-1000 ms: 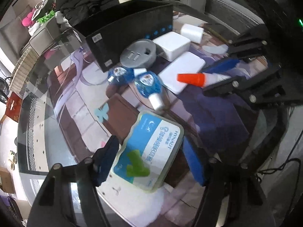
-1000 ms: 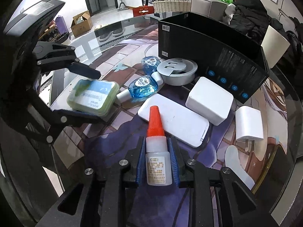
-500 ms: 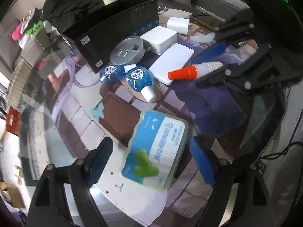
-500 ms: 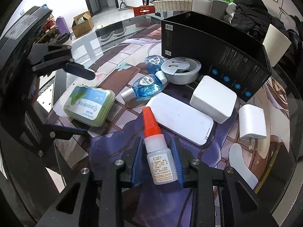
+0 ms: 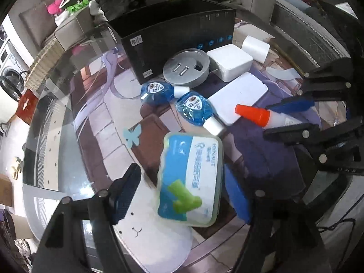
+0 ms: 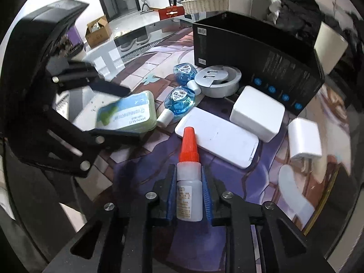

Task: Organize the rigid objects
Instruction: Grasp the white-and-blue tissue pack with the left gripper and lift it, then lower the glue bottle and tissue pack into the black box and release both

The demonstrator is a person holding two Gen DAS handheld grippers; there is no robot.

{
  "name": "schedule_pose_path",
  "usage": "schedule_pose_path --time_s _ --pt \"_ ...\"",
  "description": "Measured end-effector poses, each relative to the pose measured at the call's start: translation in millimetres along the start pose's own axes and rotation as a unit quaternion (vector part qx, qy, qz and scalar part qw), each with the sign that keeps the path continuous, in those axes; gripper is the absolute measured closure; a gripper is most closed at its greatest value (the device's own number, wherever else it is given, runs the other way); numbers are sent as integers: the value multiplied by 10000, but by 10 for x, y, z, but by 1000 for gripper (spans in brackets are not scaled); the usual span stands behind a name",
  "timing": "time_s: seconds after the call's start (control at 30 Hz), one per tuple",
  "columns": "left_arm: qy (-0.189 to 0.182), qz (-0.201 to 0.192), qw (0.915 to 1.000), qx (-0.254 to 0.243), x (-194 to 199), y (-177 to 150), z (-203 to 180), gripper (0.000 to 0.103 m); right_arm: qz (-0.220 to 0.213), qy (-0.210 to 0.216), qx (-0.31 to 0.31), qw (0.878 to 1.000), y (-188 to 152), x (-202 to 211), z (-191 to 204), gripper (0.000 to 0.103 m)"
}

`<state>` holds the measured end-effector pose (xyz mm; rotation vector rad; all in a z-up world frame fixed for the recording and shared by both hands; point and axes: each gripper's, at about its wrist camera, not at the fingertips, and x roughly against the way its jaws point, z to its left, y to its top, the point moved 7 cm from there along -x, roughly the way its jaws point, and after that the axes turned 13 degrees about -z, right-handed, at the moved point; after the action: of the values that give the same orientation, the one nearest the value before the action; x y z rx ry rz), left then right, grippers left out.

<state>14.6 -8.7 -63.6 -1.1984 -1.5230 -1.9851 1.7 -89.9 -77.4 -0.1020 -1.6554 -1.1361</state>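
Observation:
My right gripper (image 6: 189,193) is shut on a small white glue bottle with an orange cap (image 6: 188,159); it also shows in the left wrist view (image 5: 261,115). My left gripper (image 5: 182,193) is open around a green and blue plastic case (image 5: 193,179), which lies between its fingers; its right finger looks close to the case and its left finger stands apart. The case also shows in the right wrist view (image 6: 129,113). An open black box (image 6: 257,54) stands at the back of the glass table.
Two blue liquid bottles (image 5: 194,107) (image 5: 157,89), a round grey socket (image 5: 186,68), a flat white power bank (image 5: 238,96), a white box (image 5: 229,62) and a white charger (image 6: 304,136) lie in front of the black box. The table edge (image 5: 54,182) is at the left.
My left gripper has opened wider around the case and shifted forward over it. My right gripper still holds the glue bottle and has moved a little toward the power bank.

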Motion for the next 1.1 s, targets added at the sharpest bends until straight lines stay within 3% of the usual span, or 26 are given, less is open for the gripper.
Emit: schedule_pose_path --time_s 0.07,0.27,0.33,0.47,0.57,0.67,0.77,0.83,0.93,1.1 --pt "-275 -8 9995 122 -5 -21 -55 47 -43 -16 79 10000 1 -11 19 79" --pt "-119 -216 9996 -121 69 7 -68 48 -58 68 8 10000 33 -13 19 81" --pt "-70 -448 9989 -114 152 92 -49 48 -115 57 6 9999 47 18 23 81" --pt "83 -1281 9917 -60 478 365 -24 48 -572 -42 -110 9983 170 213 17 81" --pt "339 -2167 9756 92 822 628 31 48 -1357 -270 -171 9902 367 515 -14 81" --pt "631 -3071 9490 330 1176 838 97 47 -2381 -732 -22 9685 585 953 -26 81" --pt "1006 -3901 9132 606 1516 962 191 47 -3346 -1132 -45 9355 741 1447 -65 81" --pt "1124 -4198 8974 761 1655 1022 264 47 -3902 -1358 -37 9107 804 1752 -83 81" --pt "1087 -4200 8967 874 1641 1083 379 47 -4252 -1504 54 8925 852 2003 -75 81" --pt "1021 -4196 8972 922 1580 1197 442 47 -4257 -1432 -106 8934 949 2049 -133 81"
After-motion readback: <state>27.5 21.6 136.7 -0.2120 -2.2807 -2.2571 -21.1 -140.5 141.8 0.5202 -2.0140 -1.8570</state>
